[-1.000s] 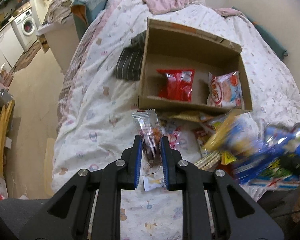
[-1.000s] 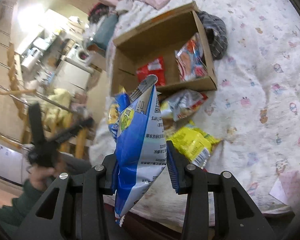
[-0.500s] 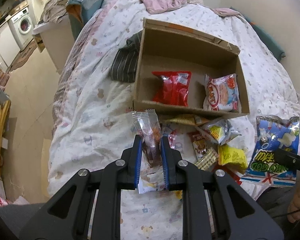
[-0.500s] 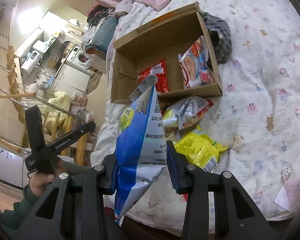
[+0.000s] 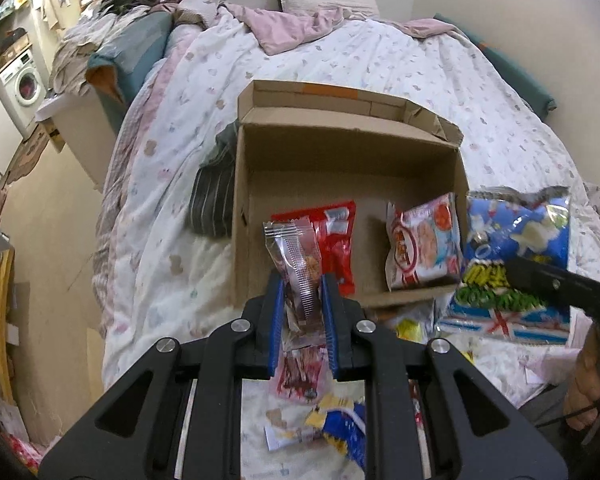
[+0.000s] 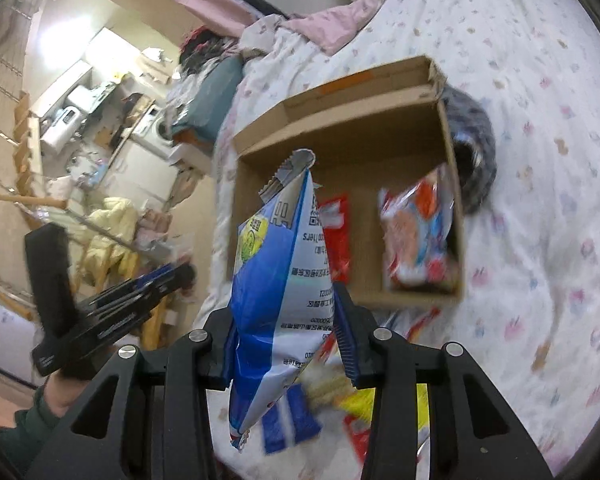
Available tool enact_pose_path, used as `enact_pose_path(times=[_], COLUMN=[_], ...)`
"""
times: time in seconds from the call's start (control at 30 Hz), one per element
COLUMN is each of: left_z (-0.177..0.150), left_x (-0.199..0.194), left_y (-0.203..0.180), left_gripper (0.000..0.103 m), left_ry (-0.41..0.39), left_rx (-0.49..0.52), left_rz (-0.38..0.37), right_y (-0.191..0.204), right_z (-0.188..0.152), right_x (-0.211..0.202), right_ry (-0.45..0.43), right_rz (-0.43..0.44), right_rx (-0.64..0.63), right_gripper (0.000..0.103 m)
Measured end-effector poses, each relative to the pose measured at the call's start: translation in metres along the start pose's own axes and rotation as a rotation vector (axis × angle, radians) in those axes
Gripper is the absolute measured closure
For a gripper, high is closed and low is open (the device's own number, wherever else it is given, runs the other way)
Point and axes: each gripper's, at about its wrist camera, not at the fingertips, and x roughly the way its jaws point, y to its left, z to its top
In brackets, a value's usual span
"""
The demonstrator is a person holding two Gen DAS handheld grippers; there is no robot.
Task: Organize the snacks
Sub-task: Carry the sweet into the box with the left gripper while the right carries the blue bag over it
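Seemingly above the cardboard box [image 5: 340, 148], each claw [image 5: 302, 304] clamps a snack packet [image 5: 298, 264].

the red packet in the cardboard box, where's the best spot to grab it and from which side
Grip the red packet by its upper sealed edge, coming from above through the open top of the cardboard box. It lies flat against the box floor, so only that thin edge gives the fingers something to pinch. The box walls block a side approach, and the white and red bag lies close on its right.
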Motion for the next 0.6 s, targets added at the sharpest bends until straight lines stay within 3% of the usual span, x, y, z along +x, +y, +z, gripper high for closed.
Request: enact_pose_path(times=[0.23, 0.6], left_z=[0.022, 0.024], left_x=[0.027, 0.062], left_y=[-0.004, -0.010], left_gripper=[0.088, 0.088], left_ry=[-0.002, 0.024], left_rx=[0.015, 0.039], left_rz=[0.001, 0.006], right_y=[-0.023, -0.042], right_z=[0.027, 0.031], right_x=[0.022, 0.044], right_ry=[-0.023, -0.024], right_rz=[-0.021, -0.054], right_rx=[0.046, 0.072], right_gripper=[0.061, 0.061])
